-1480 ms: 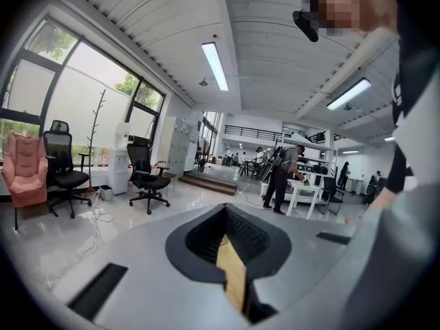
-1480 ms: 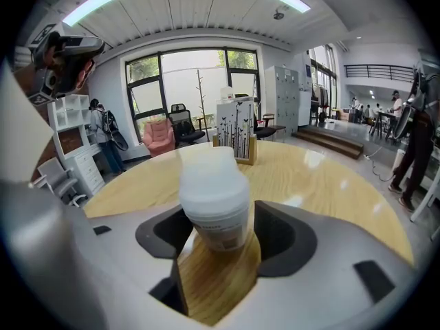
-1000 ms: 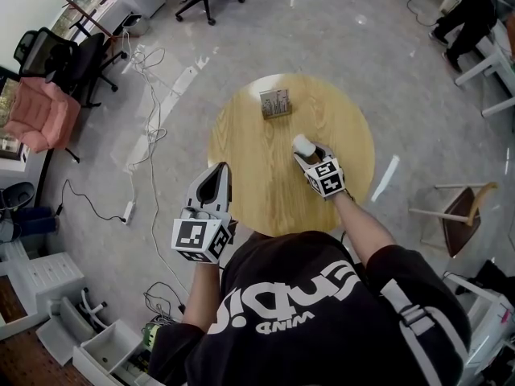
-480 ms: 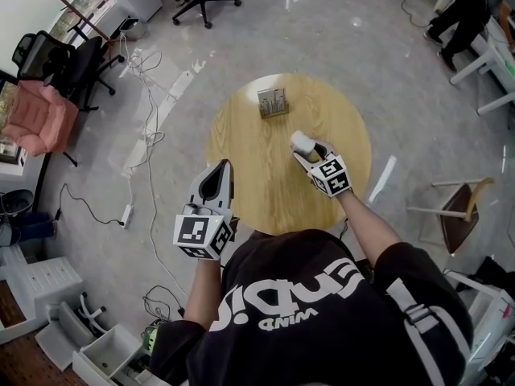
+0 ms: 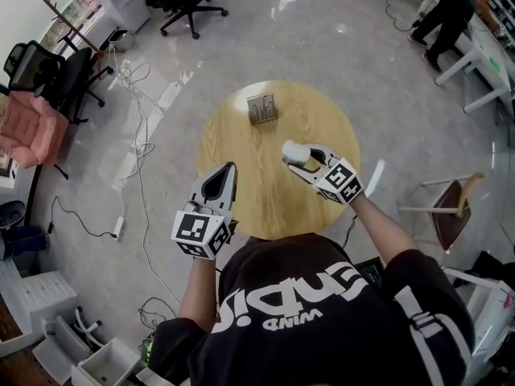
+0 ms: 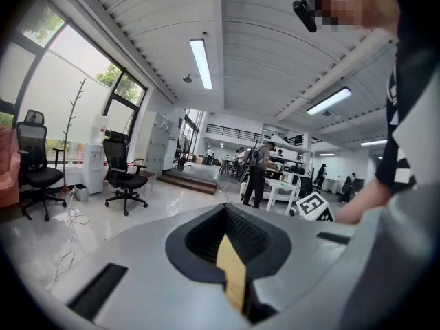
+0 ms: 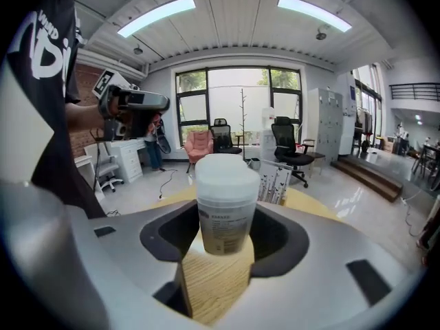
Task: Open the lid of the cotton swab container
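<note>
From above, the right claw [image 5: 304, 161] grips the cotton swab container [image 5: 293, 150] over the table [image 5: 241, 211]. In the left gripper view, the left claw [image 6: 225, 213] is closed tight and empty. In the right gripper view, the jaws stand wide, squeezing the container below its lid [image 7: 227, 175]. I'd hold it steady and let the left claw pinch only the lid.

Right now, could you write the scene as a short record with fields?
table: round, wooden
cotton swab container: between the right gripper's jaws, over the table
lid: white, on the container, not opened yet
right gripper: shut on the container's body
left gripper: shut, empty, at the table's left edge
other: small patterned box on the table's far side
</note>
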A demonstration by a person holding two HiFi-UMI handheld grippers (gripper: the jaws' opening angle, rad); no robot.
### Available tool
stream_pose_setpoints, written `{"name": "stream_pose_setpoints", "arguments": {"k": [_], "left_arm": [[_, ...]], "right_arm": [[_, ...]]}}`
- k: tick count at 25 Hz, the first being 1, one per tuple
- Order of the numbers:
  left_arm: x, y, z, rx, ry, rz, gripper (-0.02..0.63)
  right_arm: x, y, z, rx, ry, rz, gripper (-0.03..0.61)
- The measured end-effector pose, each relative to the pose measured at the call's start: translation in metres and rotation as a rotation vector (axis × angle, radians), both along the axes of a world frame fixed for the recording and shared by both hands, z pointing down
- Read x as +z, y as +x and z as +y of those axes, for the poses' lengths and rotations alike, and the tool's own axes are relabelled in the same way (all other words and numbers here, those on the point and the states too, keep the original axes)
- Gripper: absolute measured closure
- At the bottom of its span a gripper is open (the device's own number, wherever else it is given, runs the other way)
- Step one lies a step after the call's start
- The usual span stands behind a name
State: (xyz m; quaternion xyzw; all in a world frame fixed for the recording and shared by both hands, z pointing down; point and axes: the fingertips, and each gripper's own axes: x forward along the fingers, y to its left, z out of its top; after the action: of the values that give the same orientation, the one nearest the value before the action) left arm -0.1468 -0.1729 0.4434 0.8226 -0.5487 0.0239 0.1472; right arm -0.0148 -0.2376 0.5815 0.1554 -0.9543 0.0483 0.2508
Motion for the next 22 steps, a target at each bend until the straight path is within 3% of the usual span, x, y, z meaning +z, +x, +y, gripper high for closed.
{"name": "stream_pose_setpoints", "arguments": {"k": [8,14,22], "left_arm": [[-0.009,0.02,0.004,0.142,0.04,-0.026,0.604],[-0.017,0.035,0.008,0.233,0.08,-0.054,0.601],[-0.019,0.064,0.017,0.443,0.103,-0.102,0.367]], "right_arm": [[-0.052,-0.017,0.048,-0.234,0.012,-0.037,0.367],[-0.071,-0.024,0.064,-0.307,0.027,-0.05,0.367],[-0.084,-0.026,0.073,-0.342,0.028,-0.066,0.367]]}}
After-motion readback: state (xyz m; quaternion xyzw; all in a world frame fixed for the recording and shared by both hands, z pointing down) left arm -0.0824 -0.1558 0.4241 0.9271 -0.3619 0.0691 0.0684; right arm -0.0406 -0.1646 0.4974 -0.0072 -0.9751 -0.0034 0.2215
